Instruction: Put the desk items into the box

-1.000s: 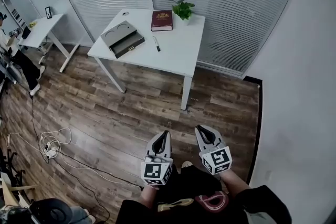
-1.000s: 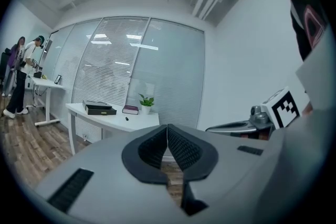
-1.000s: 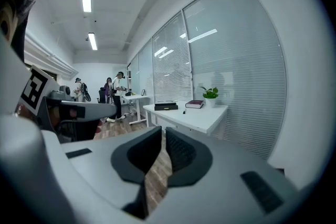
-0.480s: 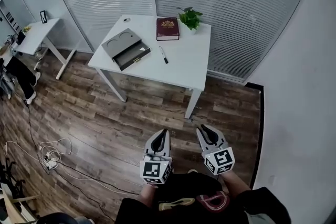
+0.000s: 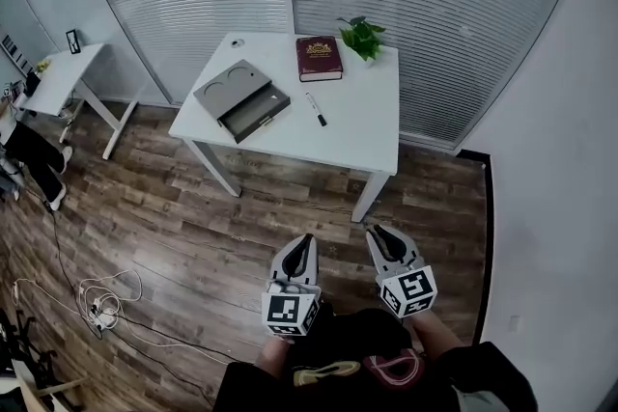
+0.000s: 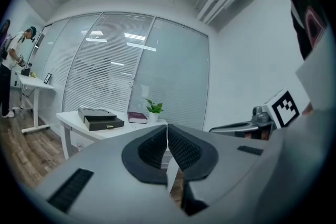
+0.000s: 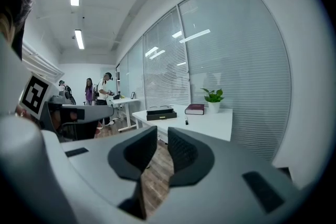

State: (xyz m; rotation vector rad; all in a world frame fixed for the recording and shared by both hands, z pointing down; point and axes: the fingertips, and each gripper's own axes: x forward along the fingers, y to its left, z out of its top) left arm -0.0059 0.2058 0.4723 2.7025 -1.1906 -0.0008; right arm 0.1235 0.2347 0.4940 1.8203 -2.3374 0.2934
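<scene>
The grey box (image 5: 241,101) sits on the table's (image 5: 372,125) left part, with a maroon book (image 5: 319,58) and plant (image 5: 363,36) at the table's far edge and a pen (image 5: 316,109) near its middle. Well short of the table, the left claw (image 5: 305,244) is pressed together. The right claw (image 5: 379,236) has just opened slightly and holds nothing.

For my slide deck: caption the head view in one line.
White desk with grey box, red book, marker and plant; left gripper shut, right gripper's tongs just opened, both empty.
</scene>
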